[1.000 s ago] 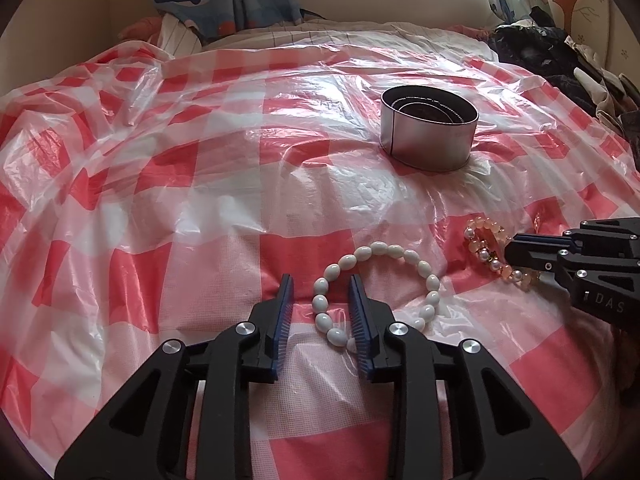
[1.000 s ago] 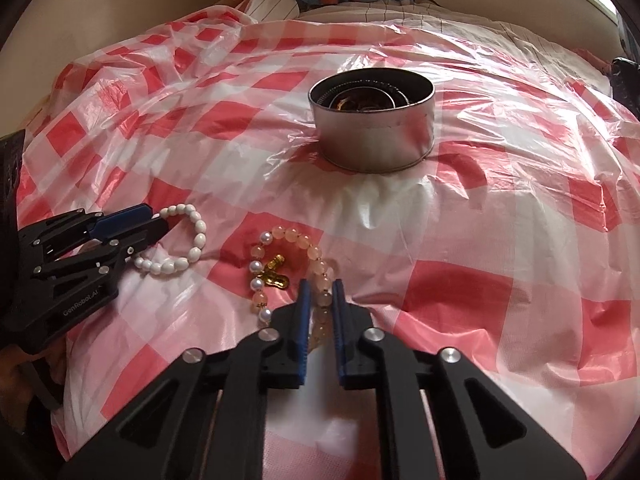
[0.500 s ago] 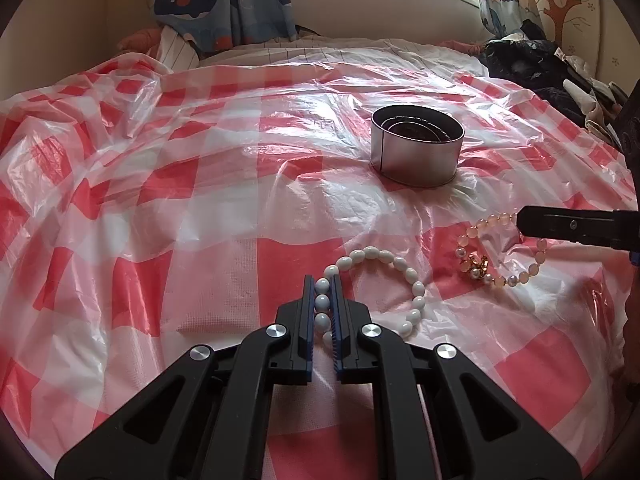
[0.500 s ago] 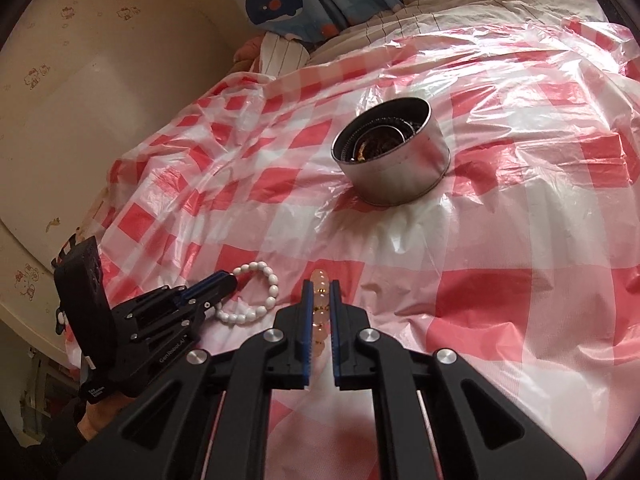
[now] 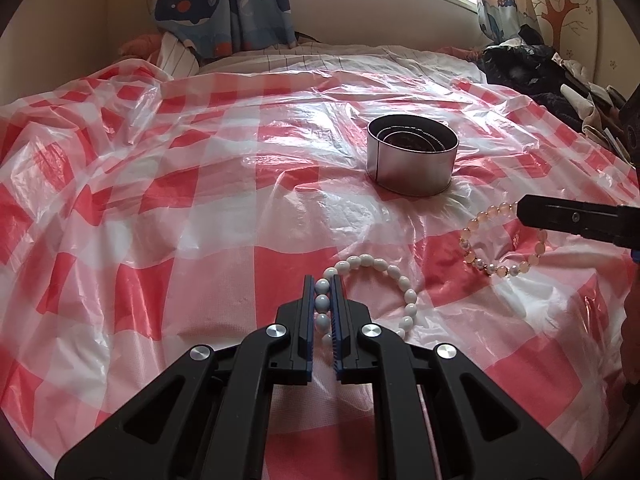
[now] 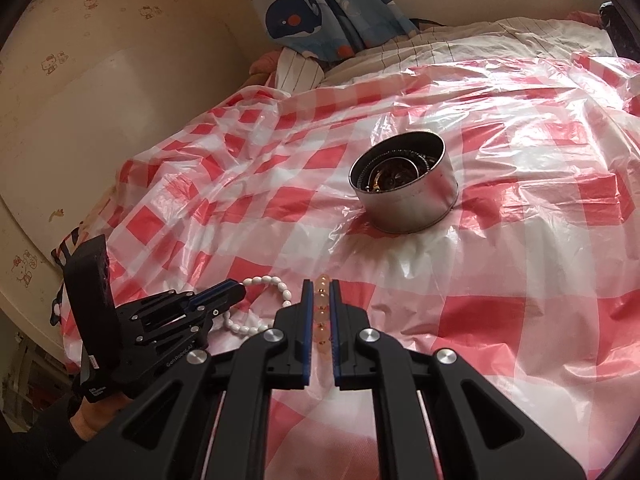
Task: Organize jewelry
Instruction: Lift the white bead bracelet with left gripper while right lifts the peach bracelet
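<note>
My left gripper (image 5: 322, 312): jaws pinched narrow on white bead bracelet (image 5: 384, 292), just closed round its near-left arc; rest of loop trails right, resting on checked plastic sheet (image 5: 200, 200) over bed.

My right gripper (image 6: 320, 312): jaws clamped on peach bead bracelet (image 5: 500, 240), loop hanging clear of sheet.

Landmark, steel tin (image 6: 404, 188): open, jewellery already inside. Both bracelets lie on near side of tin, tin straight ahead and beyond. Right jaws nearer tin, I judge; peach bracelet likely goes in first.
</note>
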Demonstrator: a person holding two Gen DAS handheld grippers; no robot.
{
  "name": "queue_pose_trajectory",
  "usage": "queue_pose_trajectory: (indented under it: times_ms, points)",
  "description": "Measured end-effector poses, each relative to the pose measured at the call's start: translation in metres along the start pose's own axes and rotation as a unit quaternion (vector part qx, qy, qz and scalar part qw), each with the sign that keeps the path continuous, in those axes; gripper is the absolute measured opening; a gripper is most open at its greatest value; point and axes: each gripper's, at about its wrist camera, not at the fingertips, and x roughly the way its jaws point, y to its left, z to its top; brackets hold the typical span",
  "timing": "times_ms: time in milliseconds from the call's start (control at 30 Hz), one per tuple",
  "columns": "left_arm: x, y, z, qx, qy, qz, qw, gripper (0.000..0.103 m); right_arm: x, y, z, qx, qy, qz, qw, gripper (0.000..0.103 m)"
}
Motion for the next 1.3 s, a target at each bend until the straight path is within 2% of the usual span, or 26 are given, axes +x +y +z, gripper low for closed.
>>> queue_pose_trajectory:
  times_ms: [300,467,633,833,867,900,933,1033,1167,1233,1267,1300]
  points:
    - [-0.009,0.0,0.005,-0.013,-0.013,-0.024,0.9995,0.007,-0.005,0.001,0.002,-0.004,-0.019,0.0,1.0,0.008]
    - [-0.004,0.001,0.004,-0.013,-0.003,-0.017,0.9998,0.007,-0.003,-0.003,0.002,0.004,-0.013,-0.013,1.0,0.008]
    - [0.003,0.006,0.001,-0.02,0.008,-0.013,0.9997,0.007,0.002,-0.01,0.0,0.009,-0.001,-0.054,0.999,0.008]
    - [0.006,0.009,0.0,-0.028,0.014,-0.012,0.9995,0.007,0.007,-0.017,-0.002,0.018,0.011,-0.08,0.997,0.01]
    - [0.007,0.01,0.001,-0.031,0.015,-0.011,0.9994,0.007,0.009,-0.018,-0.002,0.019,0.017,-0.079,0.997,0.026]
    - [0.007,0.012,0.001,-0.034,0.015,-0.012,0.9992,0.007,0.01,-0.017,-0.003,0.017,0.015,-0.088,0.996,0.048]
    - [0.008,0.013,0.001,-0.036,0.017,-0.012,0.9991,0.007,0.01,-0.014,-0.003,0.008,0.012,-0.102,0.995,0.051]
    - [0.013,0.012,0.0,-0.033,0.029,-0.012,0.999,0.008,0.018,-0.009,-0.006,-0.025,0.026,-0.143,0.989,0.051]
    - [0.017,0.008,-0.001,-0.024,0.039,-0.008,0.9989,0.01,0.037,-0.011,-0.015,-0.049,0.077,-0.178,0.98,0.051]
    - [0.016,0.008,-0.001,-0.023,0.037,-0.009,0.999,0.01,0.039,-0.005,-0.018,-0.071,0.082,-0.182,0.977,0.04]
    - [0.016,0.007,-0.001,-0.023,0.035,-0.011,0.9991,0.009,0.039,-0.004,-0.018,-0.071,0.085,-0.171,0.979,0.022]
    - [0.015,0.006,-0.001,-0.021,0.031,-0.012,0.9992,0.007,0.037,-0.005,-0.019,-0.068,0.087,-0.163,0.98,0.012]
